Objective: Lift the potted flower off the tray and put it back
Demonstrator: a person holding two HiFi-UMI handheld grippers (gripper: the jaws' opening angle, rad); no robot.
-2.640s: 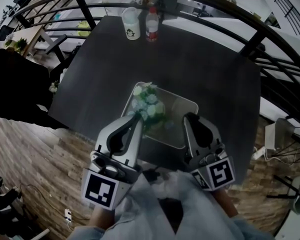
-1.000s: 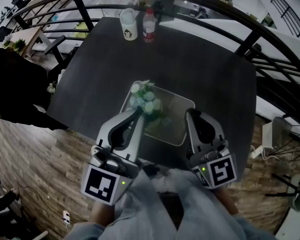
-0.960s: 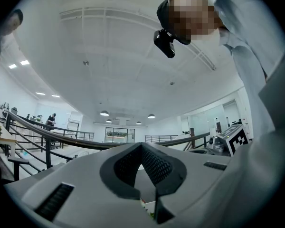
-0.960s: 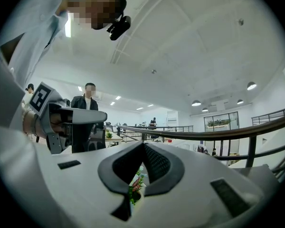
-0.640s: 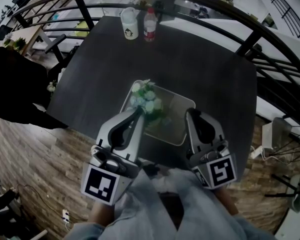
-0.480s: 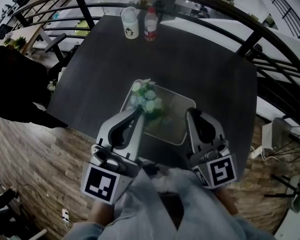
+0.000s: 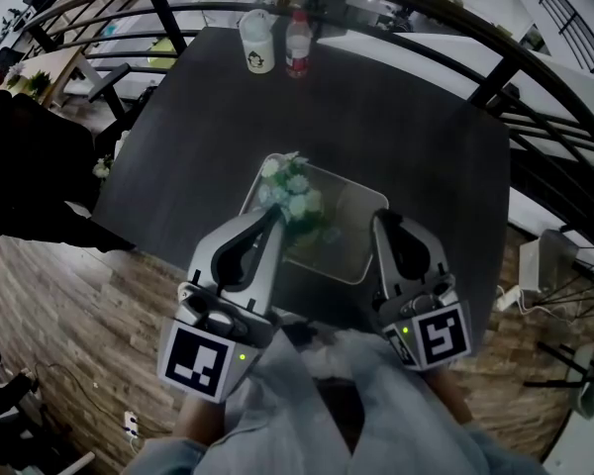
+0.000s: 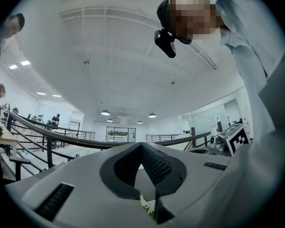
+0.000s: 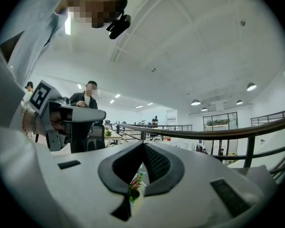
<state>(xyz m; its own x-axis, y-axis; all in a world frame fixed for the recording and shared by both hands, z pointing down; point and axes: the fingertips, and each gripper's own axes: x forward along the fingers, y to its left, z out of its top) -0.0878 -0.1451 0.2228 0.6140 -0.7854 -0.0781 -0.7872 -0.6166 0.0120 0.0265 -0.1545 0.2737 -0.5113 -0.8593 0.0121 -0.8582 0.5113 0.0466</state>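
Head view: the potted flower (image 7: 295, 204) stands in the left part of the tray (image 7: 354, 206), and the tray sits on the dark surface (image 7: 396, 117). The left gripper (image 7: 273, 222) is squeezed shut on nothing, its tip just beside the flowers, and the right gripper (image 7: 382, 223) is squeezed shut on nothing too, by the tray's near right corner. If a shut gripper pushes in, I think it could knock the pot over or squash the flowers.
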